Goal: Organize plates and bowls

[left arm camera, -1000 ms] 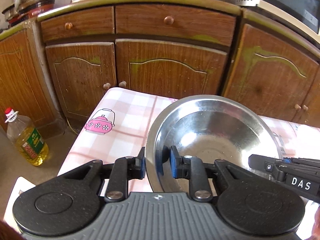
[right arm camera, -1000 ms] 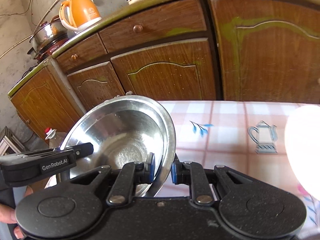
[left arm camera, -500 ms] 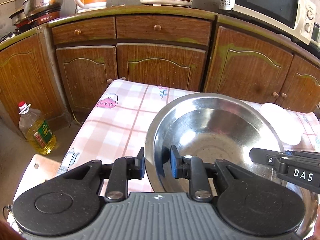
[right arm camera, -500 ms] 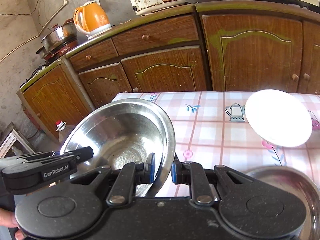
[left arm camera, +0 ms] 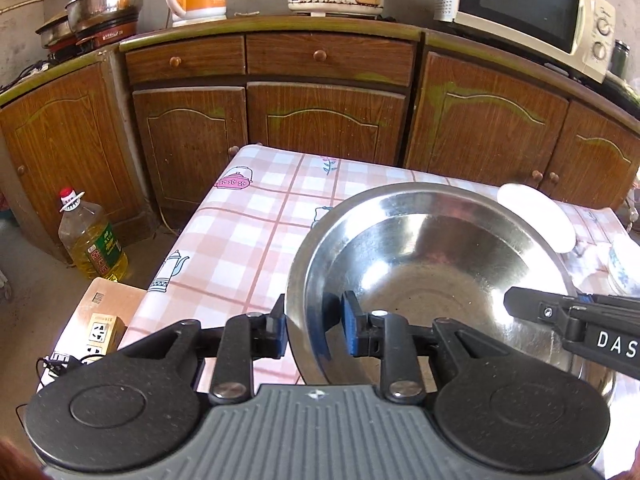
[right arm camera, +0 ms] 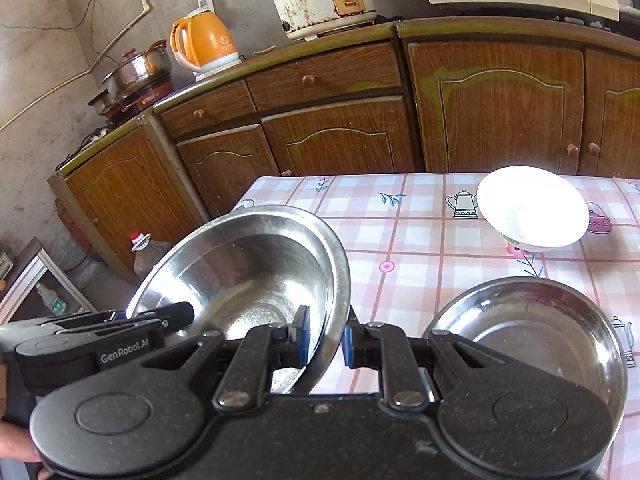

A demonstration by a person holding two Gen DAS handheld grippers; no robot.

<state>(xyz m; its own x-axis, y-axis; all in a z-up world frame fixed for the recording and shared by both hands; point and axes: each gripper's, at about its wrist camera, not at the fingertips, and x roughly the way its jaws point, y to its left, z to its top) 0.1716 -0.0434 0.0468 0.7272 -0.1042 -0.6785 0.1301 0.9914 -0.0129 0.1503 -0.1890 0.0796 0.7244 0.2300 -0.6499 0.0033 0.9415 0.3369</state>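
Both tools are gripping the steel basin's (left arm camera: 432, 264) rim above the counter's (left arm camera: 248, 216) left edge: left tool (left arm camera: 314, 326) easing open, right tool (right arm camera: 326, 338) clamping tight.

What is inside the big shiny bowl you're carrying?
Nothing: the big steel bowl looks empty, just bare shiny metal. The grippers hide part of its near rim.

Wooden cabinets (left arm camera: 320, 120), bare wall (right arm camera: 60, 60), sunlit.
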